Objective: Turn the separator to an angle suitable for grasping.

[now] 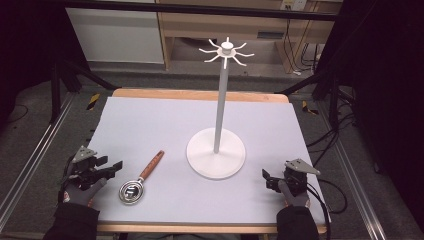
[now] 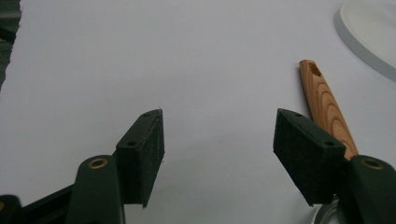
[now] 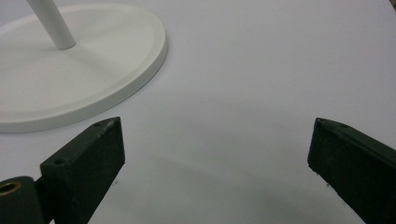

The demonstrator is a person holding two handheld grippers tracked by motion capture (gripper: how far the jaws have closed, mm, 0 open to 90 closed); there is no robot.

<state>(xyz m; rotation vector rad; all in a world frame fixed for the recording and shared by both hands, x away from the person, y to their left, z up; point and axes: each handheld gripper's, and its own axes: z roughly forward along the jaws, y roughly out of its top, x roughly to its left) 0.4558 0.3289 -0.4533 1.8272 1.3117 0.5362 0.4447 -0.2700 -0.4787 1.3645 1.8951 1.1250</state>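
A small metal strainer with a wooden handle (image 1: 150, 166) lies on the pale sheet, bowl (image 1: 131, 192) toward the front; in the left gripper view the handle (image 2: 327, 109) runs just behind the right jaw. A white stand (image 1: 216, 152) with a round base, tall pole and hooked top (image 1: 226, 50) rises mid-table; its base (image 3: 70, 79) fills the upper left of the right gripper view. My left gripper (image 1: 116, 167) rests open at the front left, left of the strainer, nothing between its jaws. My right gripper (image 1: 266, 179) sits open at the front right, beside the stand's base.
The pale sheet (image 1: 150, 125) covers a wooden table whose edge (image 1: 200, 94) shows at the back. Metal rails (image 1: 30, 165) run along both sides on the floor. Cables (image 1: 330, 145) trail on the right. Wooden furniture stands behind.
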